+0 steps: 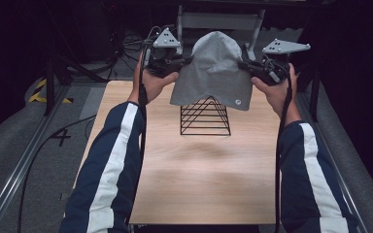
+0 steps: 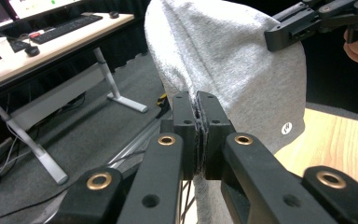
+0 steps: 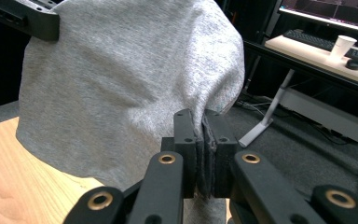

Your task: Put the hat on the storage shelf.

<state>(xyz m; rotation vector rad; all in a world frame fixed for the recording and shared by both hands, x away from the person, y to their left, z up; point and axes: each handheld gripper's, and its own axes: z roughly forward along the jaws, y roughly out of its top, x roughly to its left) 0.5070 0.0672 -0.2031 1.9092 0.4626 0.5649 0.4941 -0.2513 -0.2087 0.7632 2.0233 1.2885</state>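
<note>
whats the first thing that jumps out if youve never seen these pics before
A grey cloth held up in the air at the table's far end, draped over the top of a black wire pyramid rack. The left hand-held gripper and the right hand-held gripper each pinch one side of it, jaws shut on the fabric. A small round white logo sits near the cloth's lower right corner, above the light wooden table.

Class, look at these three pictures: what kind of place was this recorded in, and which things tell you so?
Probably a lab or office workroom set up for recording. Desks carry a keyboard, a monitor and a paper cup; cables trail over grey carpet around a small wooden table.
</note>
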